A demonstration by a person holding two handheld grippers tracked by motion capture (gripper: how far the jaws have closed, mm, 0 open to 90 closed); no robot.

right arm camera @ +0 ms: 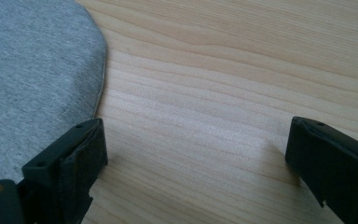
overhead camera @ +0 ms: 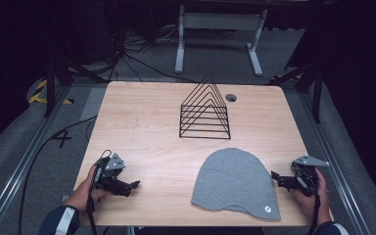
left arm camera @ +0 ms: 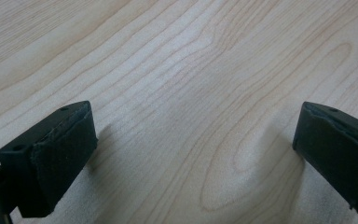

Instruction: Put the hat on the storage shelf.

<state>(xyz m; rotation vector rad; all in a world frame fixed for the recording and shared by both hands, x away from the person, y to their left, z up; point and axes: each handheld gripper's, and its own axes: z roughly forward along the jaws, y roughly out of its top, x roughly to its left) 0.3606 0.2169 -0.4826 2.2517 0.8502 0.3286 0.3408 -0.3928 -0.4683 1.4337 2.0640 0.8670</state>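
Grey beanie (overhead camera: 235, 183) lies flat on the wooden surface (overhead camera: 147, 122), at the near right, crown pointing away from the person, a small round white tag near its lower right hem. Right hand-held gripper (overhead camera: 275, 177) sits low just beside the beanie's right edge, pointing toward it; its jaws are spread wide with bare wood between them. In the right gripper view, the beanie (right arm camera: 32, 79) lies beside one of the jaws, its seam curving past the pad; contact cannot be confirmed. Left hand-held gripper (overhead camera: 133, 186) rests at the near left, well apart from the beanie, jaws likewise spread, nothing between them. Black wire rack (overhead camera: 204, 110) stands upright behind the beanie, toward the far edge, apart from it.
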